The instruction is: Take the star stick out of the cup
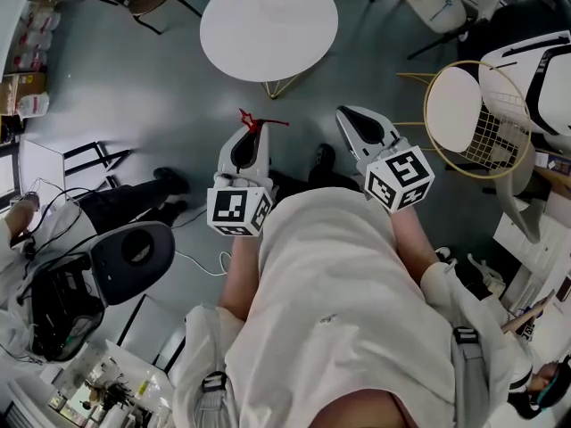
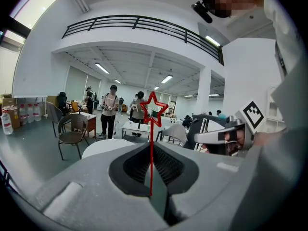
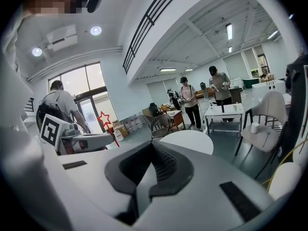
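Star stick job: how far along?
Done: the star stick looks out, raised in open air, with no cup in any view. In hand: the left gripper is shut on its lower end; the right gripper is shut and empty. Left: nothing obvious, maybe setting it down.

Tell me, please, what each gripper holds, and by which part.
The left gripper holds the star stick by its lower end; the right gripper holds nothing.
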Demonstrator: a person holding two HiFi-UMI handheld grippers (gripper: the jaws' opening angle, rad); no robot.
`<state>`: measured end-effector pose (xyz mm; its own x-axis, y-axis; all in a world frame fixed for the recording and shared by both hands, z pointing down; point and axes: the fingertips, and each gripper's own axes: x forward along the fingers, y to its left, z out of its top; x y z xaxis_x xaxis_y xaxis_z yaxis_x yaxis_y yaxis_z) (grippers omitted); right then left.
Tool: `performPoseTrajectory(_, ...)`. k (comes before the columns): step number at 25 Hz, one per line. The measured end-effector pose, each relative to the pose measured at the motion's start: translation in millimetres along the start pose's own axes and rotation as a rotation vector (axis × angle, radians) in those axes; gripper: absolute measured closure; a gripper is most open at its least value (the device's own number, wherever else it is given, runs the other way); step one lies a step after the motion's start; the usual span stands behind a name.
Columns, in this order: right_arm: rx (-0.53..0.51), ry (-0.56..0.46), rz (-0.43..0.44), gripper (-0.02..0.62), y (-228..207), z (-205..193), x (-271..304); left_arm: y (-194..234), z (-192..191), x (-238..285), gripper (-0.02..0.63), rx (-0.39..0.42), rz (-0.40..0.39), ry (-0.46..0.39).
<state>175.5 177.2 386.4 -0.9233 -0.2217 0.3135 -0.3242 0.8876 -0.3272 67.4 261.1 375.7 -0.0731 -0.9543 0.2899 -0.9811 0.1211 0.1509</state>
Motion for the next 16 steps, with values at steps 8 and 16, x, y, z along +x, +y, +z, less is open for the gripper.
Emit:
performPoseTrajectory(8,-0.009,0.006,-0.015,0.589,5,-6,-3,-2,-10,-9,0.583,-0.006,-0.001,0.005)
performPoseTrajectory(16,-0.027,0.006,-0.007,0.589,9,-3,-6,-10,-12,-12,0.583,-0.005,-0.006,0.007)
